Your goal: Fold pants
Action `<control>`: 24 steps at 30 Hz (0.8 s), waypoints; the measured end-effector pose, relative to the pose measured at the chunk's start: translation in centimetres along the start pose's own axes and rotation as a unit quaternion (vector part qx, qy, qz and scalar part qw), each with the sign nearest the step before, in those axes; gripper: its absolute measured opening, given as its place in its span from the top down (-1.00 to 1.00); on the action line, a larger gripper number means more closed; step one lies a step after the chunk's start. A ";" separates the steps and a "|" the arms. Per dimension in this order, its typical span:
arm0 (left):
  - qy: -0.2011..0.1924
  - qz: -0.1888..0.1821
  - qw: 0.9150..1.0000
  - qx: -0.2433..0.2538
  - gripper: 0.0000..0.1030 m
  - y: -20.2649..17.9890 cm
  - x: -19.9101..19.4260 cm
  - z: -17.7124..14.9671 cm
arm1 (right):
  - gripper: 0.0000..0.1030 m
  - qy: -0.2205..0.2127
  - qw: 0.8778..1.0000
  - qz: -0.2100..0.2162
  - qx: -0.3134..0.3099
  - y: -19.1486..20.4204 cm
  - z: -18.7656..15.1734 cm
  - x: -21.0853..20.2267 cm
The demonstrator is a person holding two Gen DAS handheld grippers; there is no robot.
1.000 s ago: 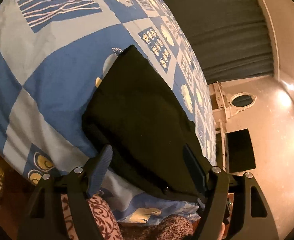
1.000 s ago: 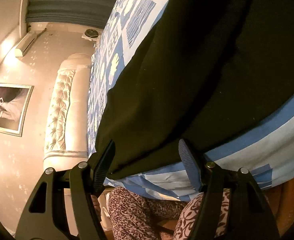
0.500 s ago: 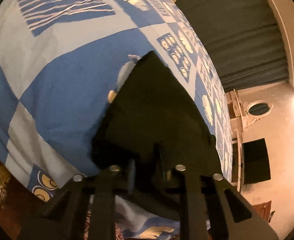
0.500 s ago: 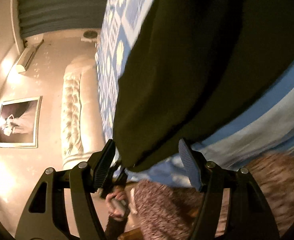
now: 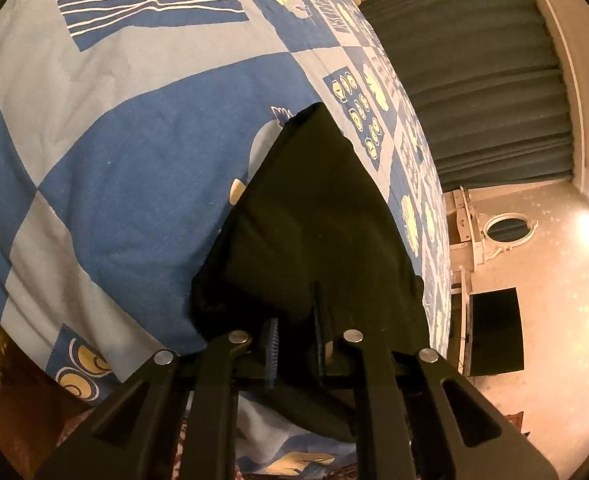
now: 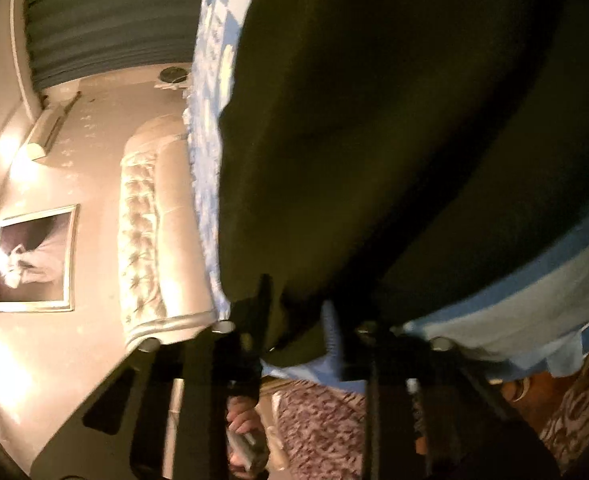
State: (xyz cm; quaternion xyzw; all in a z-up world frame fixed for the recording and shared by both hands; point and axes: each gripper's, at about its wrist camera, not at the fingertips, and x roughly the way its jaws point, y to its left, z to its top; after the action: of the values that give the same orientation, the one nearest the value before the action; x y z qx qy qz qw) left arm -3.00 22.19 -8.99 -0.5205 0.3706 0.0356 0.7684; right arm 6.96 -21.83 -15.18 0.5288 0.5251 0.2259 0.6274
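Black pants (image 5: 318, 216) lie folded on a blue and white patterned bedspread (image 5: 134, 152), near its front edge. My left gripper (image 5: 296, 320) is shut on the near edge of the pants. In the right wrist view the pants (image 6: 394, 120) fill most of the frame. My right gripper (image 6: 296, 312) has its fingers close together around the near edge of the pants; the view is blurred by motion, and the fabric sits between the fingers.
The bedspread's edge (image 6: 494, 320) hangs down at the front. A tufted headboard (image 6: 146, 220) and a framed picture (image 6: 34, 260) are at the left. Dark curtains (image 5: 474, 72) hang behind the bed. The person's patterned clothing (image 6: 318, 432) is close below.
Both grippers went from wide open to closed on the near edge of the pants. The left closed first, the right within the last half second. Both moved in toward the fabric.
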 end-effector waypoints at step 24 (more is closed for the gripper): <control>-0.044 0.084 0.993 0.071 0.50 -2.2 -4.1 -0.7 | 0.36 -0.037 0.997 -0.037 -0.050 1.6 0.0 -7.3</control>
State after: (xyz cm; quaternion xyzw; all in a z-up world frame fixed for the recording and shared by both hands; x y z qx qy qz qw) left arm -5.33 21.98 -4.94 -0.4294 0.3808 0.0965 0.8132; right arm 4.87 -27.41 -10.63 0.4845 0.5090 0.2091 0.6800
